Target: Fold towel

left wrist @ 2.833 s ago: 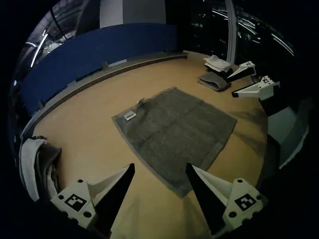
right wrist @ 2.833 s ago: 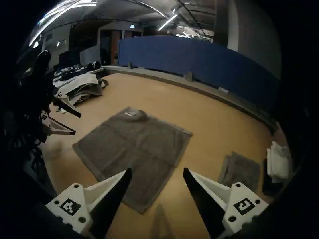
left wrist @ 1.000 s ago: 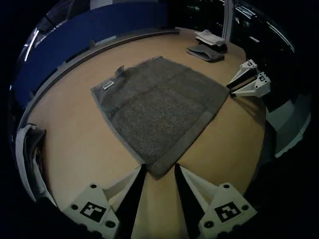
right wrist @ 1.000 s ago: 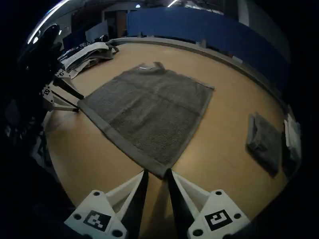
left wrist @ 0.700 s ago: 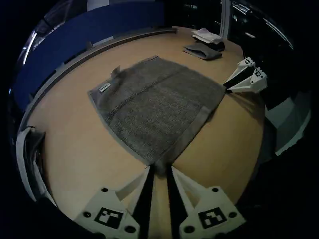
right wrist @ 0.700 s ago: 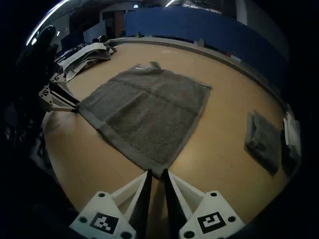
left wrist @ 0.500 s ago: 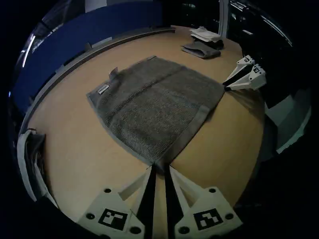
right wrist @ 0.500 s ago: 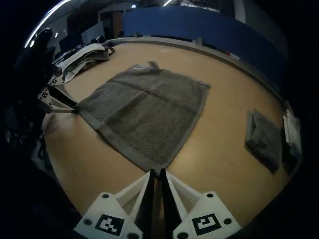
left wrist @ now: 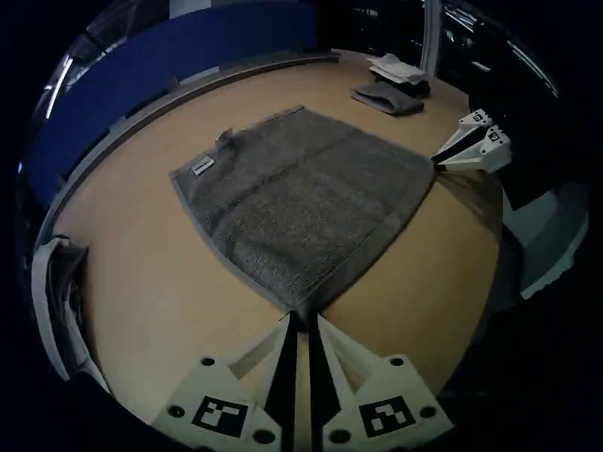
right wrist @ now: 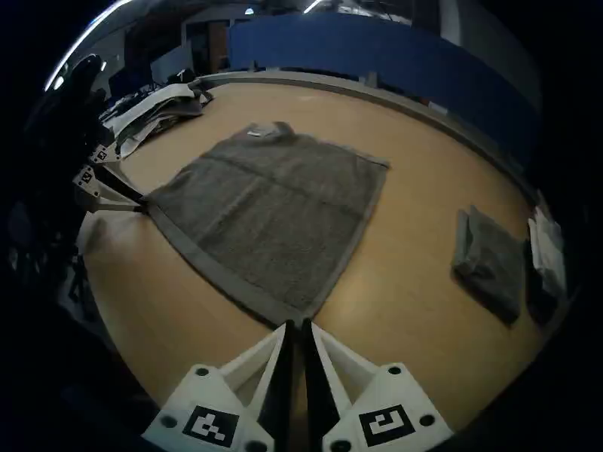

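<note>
Two corners of the grey towel [left wrist: 301, 196] were pinched, one by the left tongs [left wrist: 299, 320] and one by the right tongs [right wrist: 295, 324], each pair clenched on the hem at its tips. The towel lay spread flat on the tabletop [left wrist: 151, 256] ahead of both, with a folded grey towel [right wrist: 488, 264] farther off to the right tongs' right.

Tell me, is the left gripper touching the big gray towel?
Touching. In the left gripper view, the left gripper has its jaws closed on the near corner of the gray towel, with the fabric pinched between them.
</note>
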